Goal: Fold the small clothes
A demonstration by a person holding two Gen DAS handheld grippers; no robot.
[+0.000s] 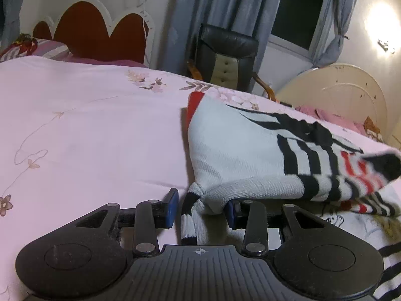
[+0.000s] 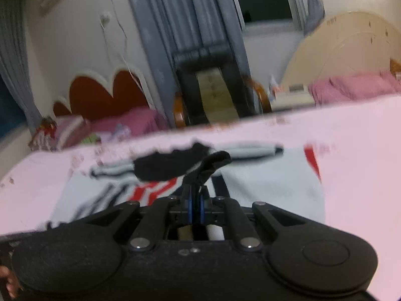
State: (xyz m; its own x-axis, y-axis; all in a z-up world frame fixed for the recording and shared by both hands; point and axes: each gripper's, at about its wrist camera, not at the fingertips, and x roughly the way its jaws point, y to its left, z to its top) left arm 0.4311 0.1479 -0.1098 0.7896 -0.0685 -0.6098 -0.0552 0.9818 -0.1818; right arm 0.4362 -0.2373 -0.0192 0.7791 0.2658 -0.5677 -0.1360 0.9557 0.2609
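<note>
A small white knit sweater (image 1: 240,150) with black stripes and red trim lies on the pink bedspread (image 1: 87,125). In the left wrist view its striped cuff (image 1: 190,215) hangs between the blue pads (image 1: 171,207) of my left gripper (image 1: 200,208), whose jaws stand apart around the bunched fabric. In the right wrist view the sweater (image 2: 270,183) lies spread out, blurred. My right gripper (image 2: 196,205) is shut on a black edge of the sweater (image 2: 208,168), lifting it slightly.
A black office chair (image 1: 225,55) stands beyond the bed's far edge, before grey curtains (image 1: 225,0). A red and white headboard (image 1: 100,30) is at the left, a cream headboard (image 1: 343,92) at the right. A striped pillow (image 1: 42,50) lies far left.
</note>
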